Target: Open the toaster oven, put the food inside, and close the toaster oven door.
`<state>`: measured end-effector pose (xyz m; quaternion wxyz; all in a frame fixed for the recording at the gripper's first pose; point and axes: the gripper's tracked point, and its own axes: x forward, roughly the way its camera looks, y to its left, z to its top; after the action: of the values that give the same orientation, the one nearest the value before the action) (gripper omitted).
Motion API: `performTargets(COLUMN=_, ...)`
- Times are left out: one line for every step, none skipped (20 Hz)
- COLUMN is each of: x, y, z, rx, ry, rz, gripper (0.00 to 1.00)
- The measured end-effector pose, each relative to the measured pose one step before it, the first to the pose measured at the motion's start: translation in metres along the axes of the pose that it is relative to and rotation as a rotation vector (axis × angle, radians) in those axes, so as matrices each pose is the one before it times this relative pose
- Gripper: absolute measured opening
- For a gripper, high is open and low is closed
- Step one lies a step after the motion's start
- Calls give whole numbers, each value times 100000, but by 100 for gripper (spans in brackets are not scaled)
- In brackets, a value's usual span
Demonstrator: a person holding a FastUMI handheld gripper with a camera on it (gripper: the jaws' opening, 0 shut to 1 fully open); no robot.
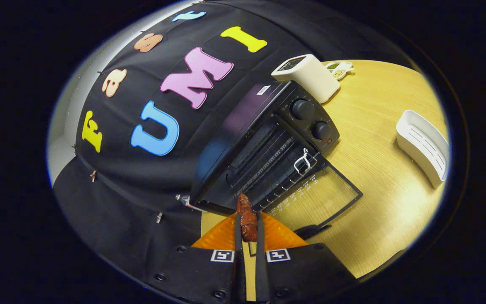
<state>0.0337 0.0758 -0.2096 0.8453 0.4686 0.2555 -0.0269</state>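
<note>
toaster oven (268, 143) sits on the wooden counter (378, 177) against the booth's black cloth wall, its glass door (317, 196) swung fully down and lying flat over the counter — the dark cavity with its wire rack (268, 162) is exposed. two round knobs (302, 109) sit on its control panel, one beside the other.

the gripper (249, 230) is clenched on the food (247, 217), a reddish-brown, sausage-like piece that stands upright between the jaws, both pressing on its sides. its top end pokes up above the fingertips, just in front of the oven's near corner by the hinge of the open door; it has not yet entered the cavity.

under the jaws lies an orange plate (222, 236), close beside the oven.

beyond the oven stands a white box-shaped device (310, 78) with a small white item (340, 69) just behind it. well apart, across the counter from the door, rests a white slotted tray (424, 145).
</note>
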Motion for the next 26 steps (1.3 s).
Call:
performTargets(x=1216, y=-326, z=78, rx=727, ry=-1272, rz=-1300, gripper=13)
performTargets(x=1007, y=-140, z=169, rx=564, ry=-1027, rz=-529, gripper=13)
performTargets(x=623, y=204, z=191, rx=731, ry=-835, rz=369, gripper=13)
performTargets(x=691, y=339, z=94, rx=649, ry=-274, rz=524, gripper=13)
performTargets(x=1013, y=13, z=-47, rx=1159, ry=-212, rz=257, gripper=13)
performTargets(x=825, y=56, z=26, rx=1077, ry=-317, rz=496, gripper=13)
performTargets(x=666, y=172, z=-6, rx=874, ry=-400, rz=361, gripper=13)
performTargets(x=712, y=132, z=77, rx=519, ry=-192, rz=-132, gripper=13)
performTargets(x=713, y=-113, z=-40, rx=157, ry=-357, rz=-254, gripper=13)
performTargets(x=698, y=-272, z=7, rx=79, ry=-460, rz=-818, gripper=13)
performTargets(x=504, y=-247, z=109, rx=-219, ry=-967, rz=-674, gripper=13)
performTargets(x=128, y=34, z=156, rx=-454, ry=-1535, rz=8, gripper=13)
performTargets(x=293, y=103, z=72, rx=-603, ry=-1828, rz=289, gripper=13)
performTargets(x=288, y=237, z=18, rx=-339, ry=-1236, rz=840, gripper=13)
performTargets(x=162, y=184, z=-48, rx=-364, ry=-580, rz=360, gripper=13)
performTargets(x=330, y=28, z=-108, rx=-197, ry=166, rz=77, gripper=13)
performTargets(x=278, y=81, z=-263, rx=109, ry=490, rz=108, gripper=13)
performTargets(x=302, y=-170, z=-245, rx=72, ry=443, rz=-820, gripper=13)
performTargets(x=126, y=-296, z=-302, rx=255, ry=93, rz=-566, gripper=13)
performTargets(x=361, y=236, z=255, rx=1106, ry=-1716, rz=-458, gripper=13)
performTargets(x=207, y=243, z=299, rx=994, ry=-1018, rz=-659, gripper=13)
performTargets(x=93, y=132, z=233, rx=272, ry=-899, rz=-610, gripper=13)
performTargets(x=78, y=-153, z=-5, rx=-594, ry=-1112, rz=-1684, gripper=15)
performTargets(x=-282, y=-24, z=287, rx=-1084, ry=-1189, rz=-312, gripper=15)
performTargets(x=-35, y=312, z=118, rx=-754, ry=-326, rz=344, gripper=17)
performTargets(x=22, y=-35, z=71, rx=-1112, ry=-326, rz=-231, gripper=18)
